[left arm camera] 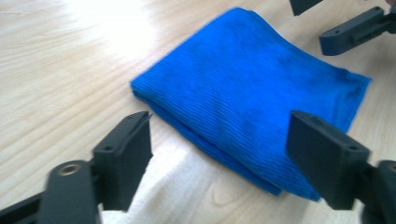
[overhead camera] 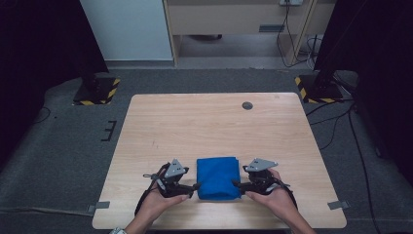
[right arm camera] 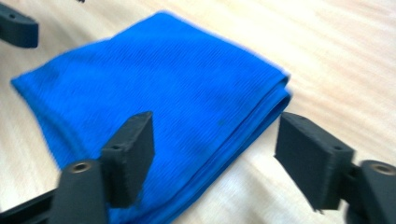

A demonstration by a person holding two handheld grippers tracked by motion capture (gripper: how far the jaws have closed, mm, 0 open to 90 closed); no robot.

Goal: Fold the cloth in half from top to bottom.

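A blue cloth, folded into a thick rectangle, lies flat on the wooden table near its front edge. My left gripper sits at the cloth's left side, held in a hand. In the left gripper view its jaws stand wide apart, so the left gripper is open, with the cloth's folded edge just ahead of the pads and untouched. My right gripper mirrors it at the cloth's right side. The right gripper is open too, its jaws straddling the cloth's corner without pressing it.
A small round grey grommet sits in the tabletop near the far edge. Two stand bases with yellow-black stripes rest on the grey floor beyond the table's far corners. Cables trail on the right.
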